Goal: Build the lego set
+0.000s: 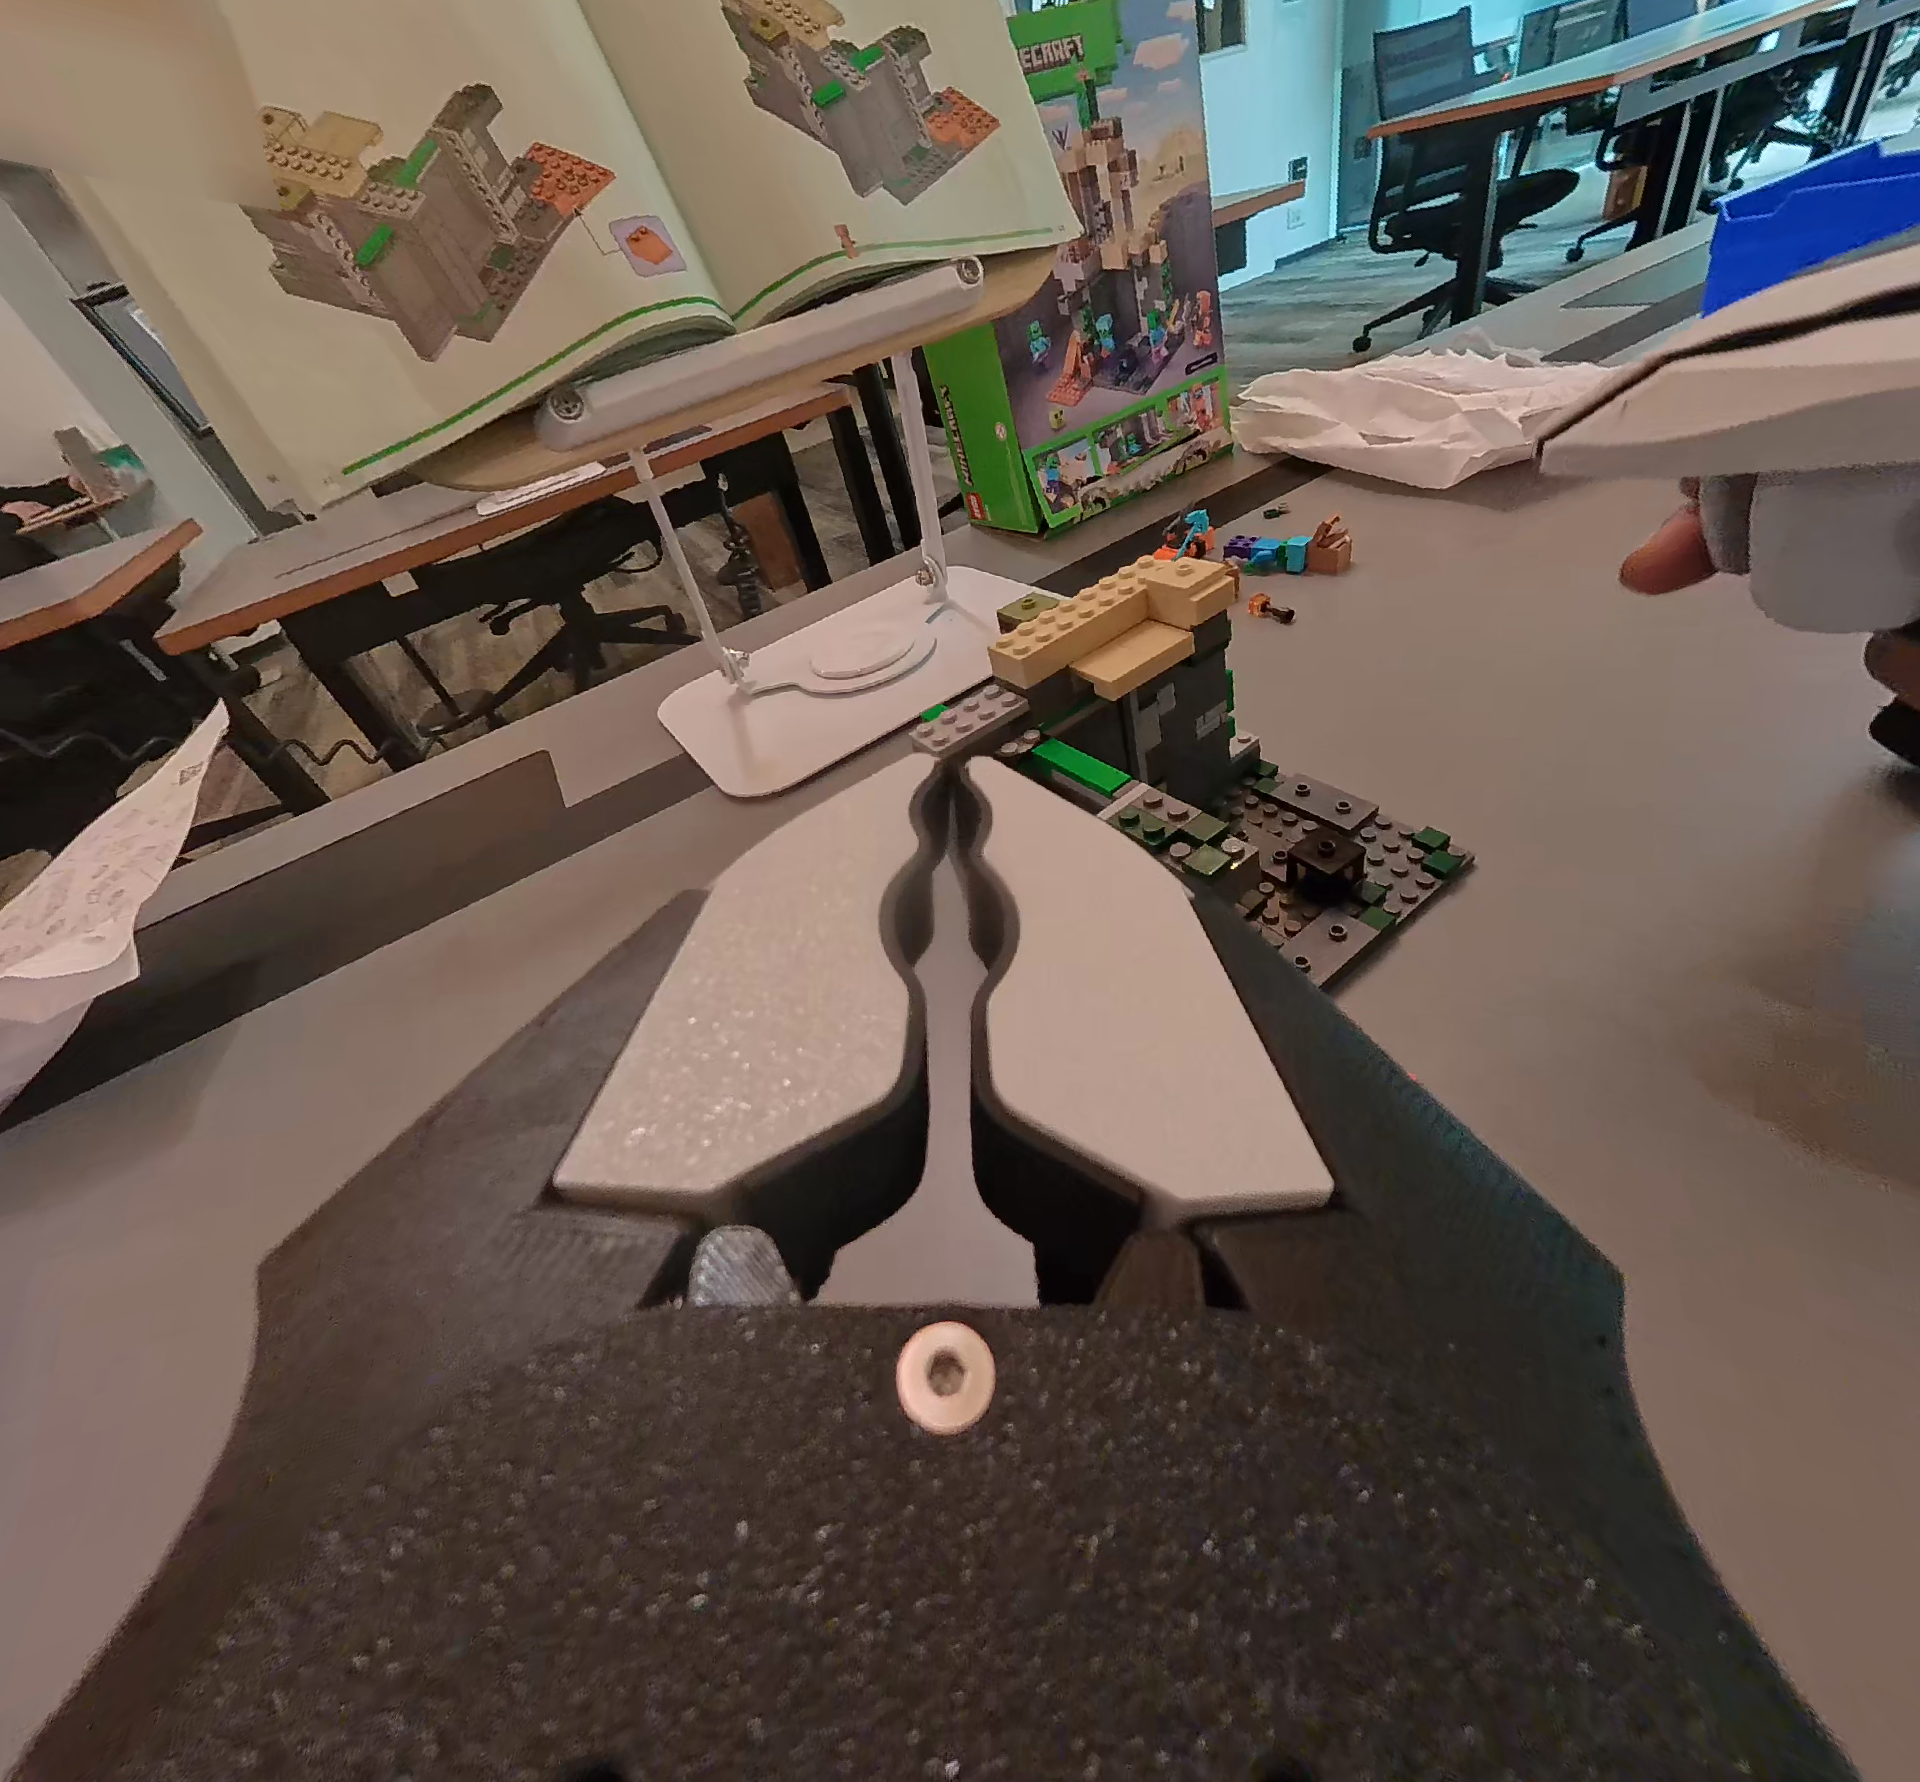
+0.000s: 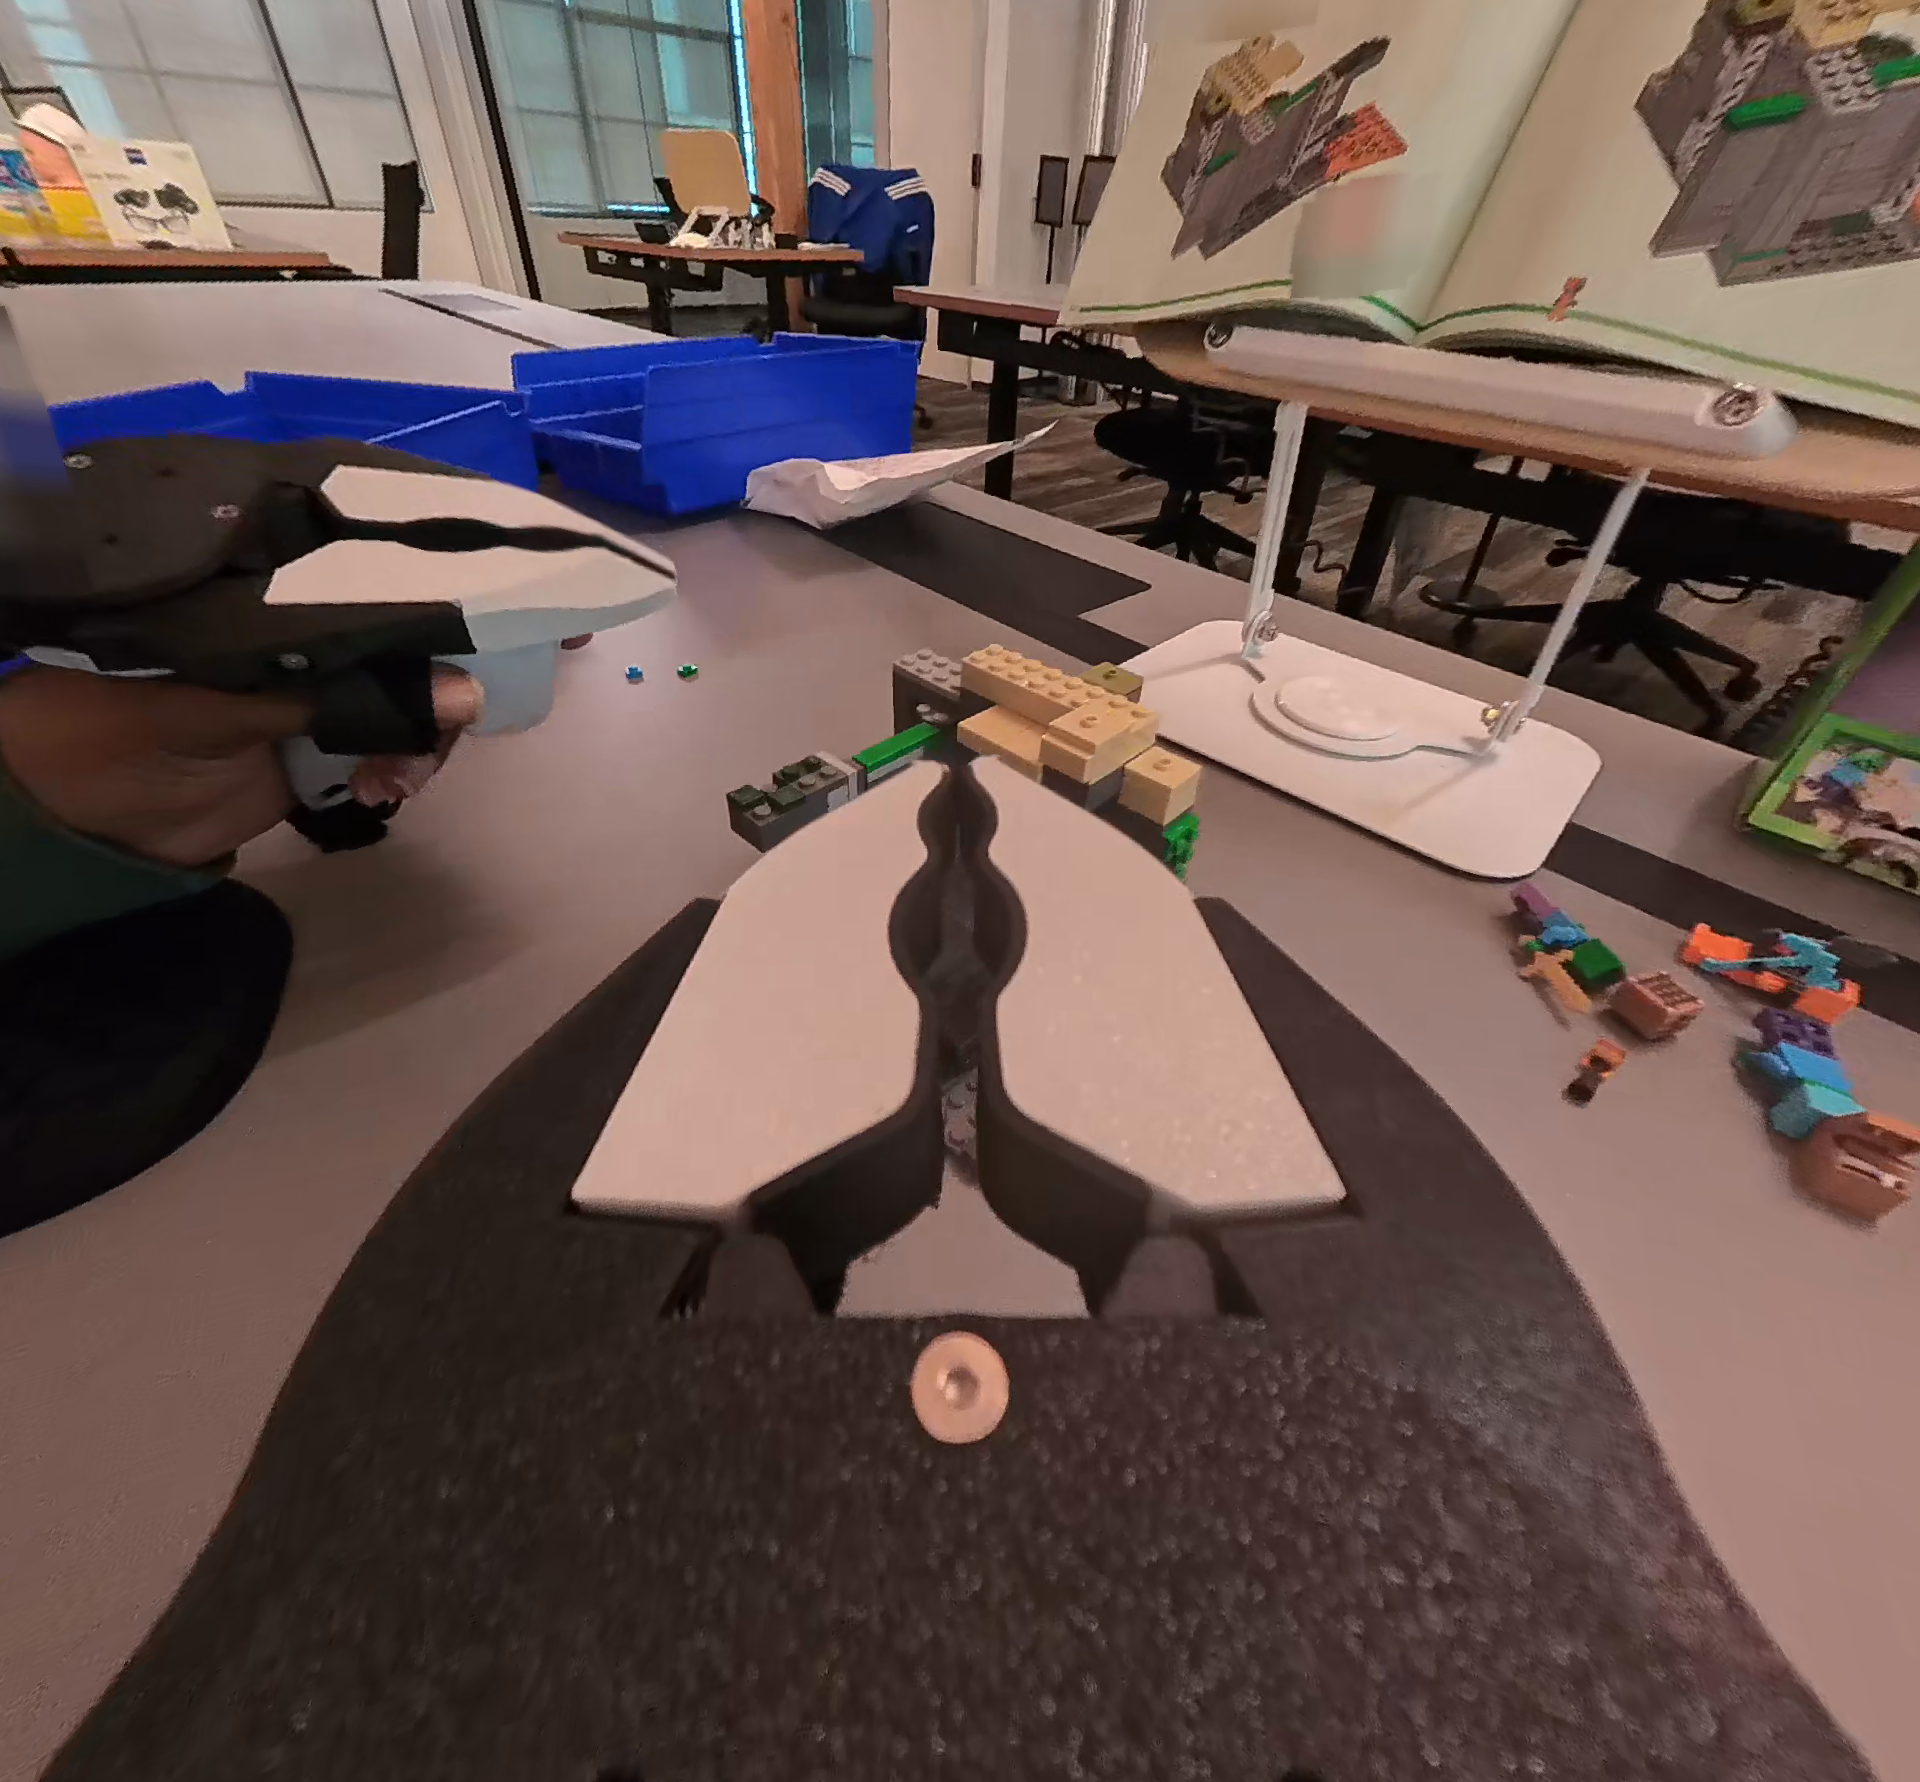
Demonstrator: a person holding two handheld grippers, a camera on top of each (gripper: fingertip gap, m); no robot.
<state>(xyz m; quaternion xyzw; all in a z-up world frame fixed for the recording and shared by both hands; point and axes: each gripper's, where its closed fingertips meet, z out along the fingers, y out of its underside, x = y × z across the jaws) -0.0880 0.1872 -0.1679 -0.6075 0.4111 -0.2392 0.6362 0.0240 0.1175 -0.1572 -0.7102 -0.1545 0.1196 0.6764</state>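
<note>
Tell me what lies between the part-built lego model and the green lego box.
In the left wrist view, only small loose pieces lie on the bare grey table between the part-built lego model and the green box.

Blue plastic bins (image 2: 717, 418) are sitting at the upper left of the right wrist view, with crumpled white paper (image 2: 883, 480) lying just beside them toward centre. Black office chairs (image 1: 1455, 163) are standing by long desks (image 1: 1662, 59) at the upper right of the left wrist view. A wooden post (image 2: 767, 49) is rising at the top centre.
</note>
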